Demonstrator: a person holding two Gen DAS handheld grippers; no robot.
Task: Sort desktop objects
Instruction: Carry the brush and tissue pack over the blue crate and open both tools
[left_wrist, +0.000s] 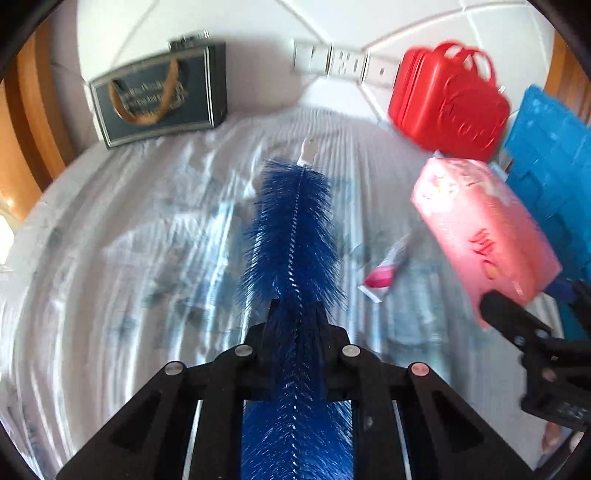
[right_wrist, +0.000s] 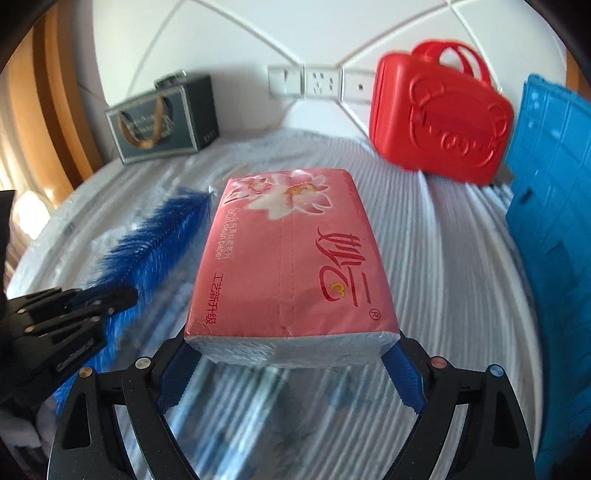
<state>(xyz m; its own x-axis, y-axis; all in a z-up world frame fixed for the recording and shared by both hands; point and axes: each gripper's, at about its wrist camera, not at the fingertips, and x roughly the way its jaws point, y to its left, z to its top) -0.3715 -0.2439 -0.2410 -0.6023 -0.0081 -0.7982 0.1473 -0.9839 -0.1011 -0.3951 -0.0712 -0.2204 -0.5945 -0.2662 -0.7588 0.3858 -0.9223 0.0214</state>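
Left gripper (left_wrist: 295, 325) – fingers nearly closed, pinching the blue brush (left_wrist: 293, 229). Right gripper (right_wrist: 291, 354) – fingers spread wide, clamping the pink tissue pack (right_wrist: 291, 258) between them.

The brush (left_wrist: 295, 236) is clamped in the left claw (left_wrist: 295, 328), reaching ahead. The tissue pack (right_wrist: 291, 258) is held across the right claw (right_wrist: 291, 354). Beyond stands a case (right_wrist: 439, 122), with a crate (right_wrist: 546, 221) to its right and a box (right_wrist: 166, 118) far left.

Home (wall sockets (right_wrist: 320, 84), carved panelling (right_wrist: 258, 33))
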